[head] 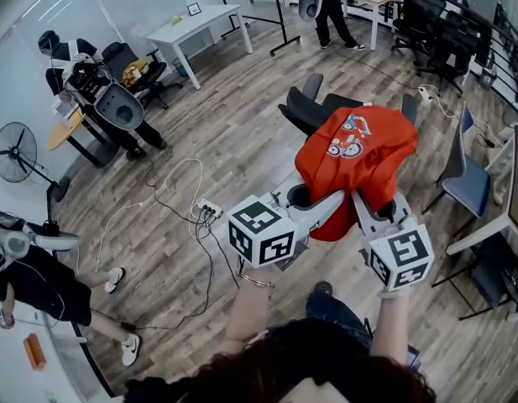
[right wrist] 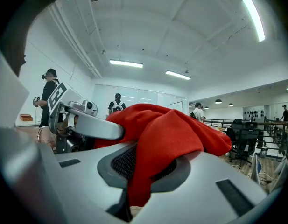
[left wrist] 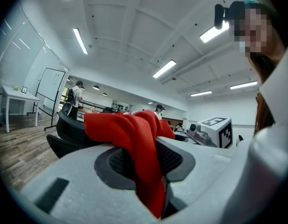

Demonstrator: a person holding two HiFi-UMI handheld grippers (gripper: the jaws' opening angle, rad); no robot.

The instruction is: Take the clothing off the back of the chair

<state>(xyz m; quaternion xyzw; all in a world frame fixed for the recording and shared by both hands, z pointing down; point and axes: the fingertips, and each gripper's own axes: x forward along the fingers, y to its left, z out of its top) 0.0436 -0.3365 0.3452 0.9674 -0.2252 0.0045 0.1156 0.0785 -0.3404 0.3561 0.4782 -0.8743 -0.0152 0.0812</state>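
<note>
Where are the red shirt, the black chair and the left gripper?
red shirt point(head: 359, 154), head view, middle of the cloth.
black chair point(head: 302, 112), head view, dark part showing left of the shirt.
left gripper point(left wrist: 147, 158), left gripper view, between its jaws, clamped on the shirt.

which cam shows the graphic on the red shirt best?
Head view: the red shirt is spread out from above, and its graphic faces the camera whole. The left gripper view and right gripper view each show only a bunched red fold pinched between the jaws, with no graphic legible.
</note>
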